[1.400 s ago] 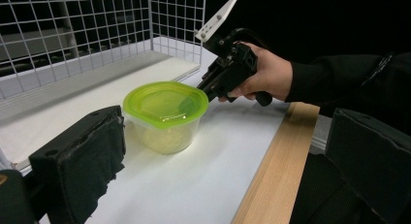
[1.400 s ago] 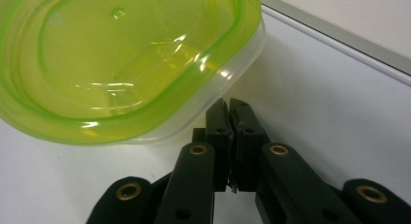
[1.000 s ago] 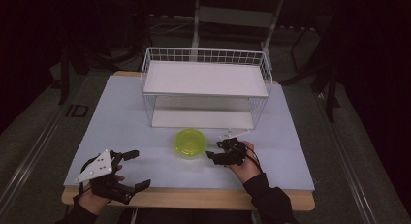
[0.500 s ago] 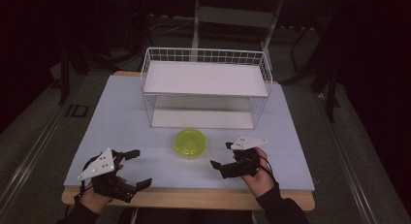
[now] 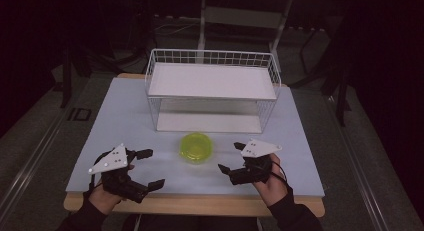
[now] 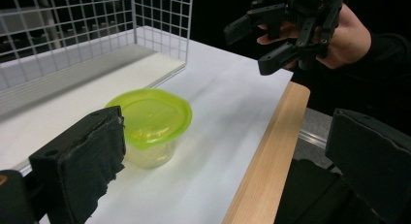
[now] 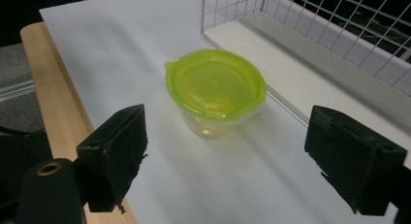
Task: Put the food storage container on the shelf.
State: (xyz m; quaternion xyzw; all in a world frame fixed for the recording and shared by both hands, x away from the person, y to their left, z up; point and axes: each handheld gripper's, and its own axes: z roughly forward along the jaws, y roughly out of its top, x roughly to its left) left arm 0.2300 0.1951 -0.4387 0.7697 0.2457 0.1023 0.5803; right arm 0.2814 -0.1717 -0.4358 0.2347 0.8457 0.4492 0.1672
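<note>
A small clear tub with a yellow-green lid point(image 5: 196, 147) stands on the white tabletop point(image 5: 125, 121), just in front of the white wire rack point(image 5: 212, 88). My right gripper point(image 5: 229, 156) hovers to the tub's right, apart from it. Its jaws have just been opening and stand open with nothing between them. In the right gripper view the tub point(image 7: 215, 88) sits beyond the spread jaws of that gripper point(image 7: 228, 161). My left gripper point(image 5: 155, 167) is open near the front left edge. The left gripper view has the tub point(image 6: 150, 120) ahead and the right gripper point(image 6: 245, 49) raised beyond it.
The wire rack has a white upper shelf point(image 5: 212, 81) and an open bay beneath at table level. A wooden edge point(image 5: 200, 203) runs along the table's front. Dark floor and chair legs point(image 5: 202, 21) lie behind the table.
My right gripper has drawn back from beside the tub toward the front right and lifted, with its jaws spreading wider. The tub stays put. The left gripper has risen slightly.
</note>
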